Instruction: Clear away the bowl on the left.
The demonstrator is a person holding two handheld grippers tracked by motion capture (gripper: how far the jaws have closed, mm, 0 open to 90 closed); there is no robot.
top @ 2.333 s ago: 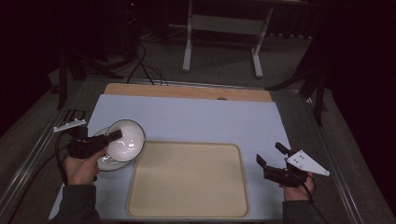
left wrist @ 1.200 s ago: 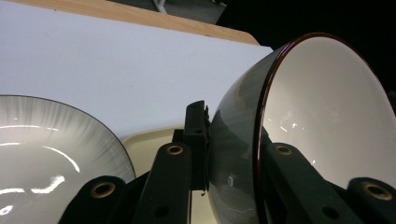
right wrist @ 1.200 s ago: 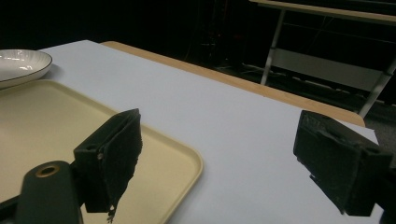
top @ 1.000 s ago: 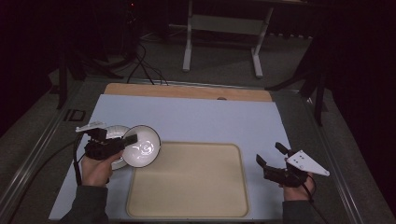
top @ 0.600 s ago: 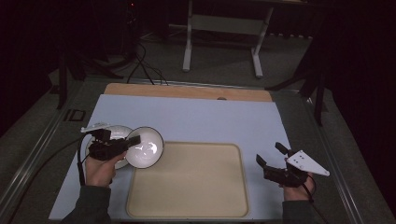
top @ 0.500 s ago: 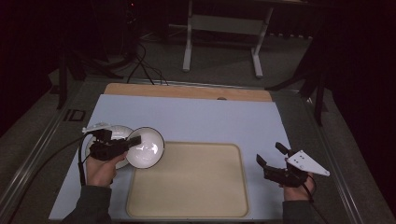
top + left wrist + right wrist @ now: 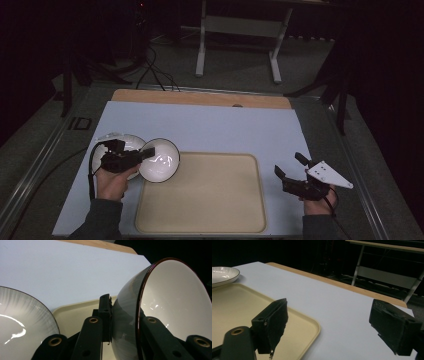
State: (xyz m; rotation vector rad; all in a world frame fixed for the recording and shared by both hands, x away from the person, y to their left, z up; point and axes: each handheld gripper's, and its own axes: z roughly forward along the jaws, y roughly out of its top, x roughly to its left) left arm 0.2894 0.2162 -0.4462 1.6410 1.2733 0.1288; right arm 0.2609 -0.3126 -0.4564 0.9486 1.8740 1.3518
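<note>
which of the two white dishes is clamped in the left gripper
The deeper bowl, tilted on edge over the tray's left corner, its wall between the left gripper's jaws. The ribbed plate lies flat behind it.

Dark lab: test table (image 7: 210,125), cables (image 7: 150,70).

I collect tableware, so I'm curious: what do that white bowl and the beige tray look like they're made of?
The bowl looks like glazed ceramic or enamel: glossy white with sharp light glints and a thin dark rim line; I can't tell which. The tray looks like matte plastic: even beige, no shine, with a rounded moulded lip.
</note>
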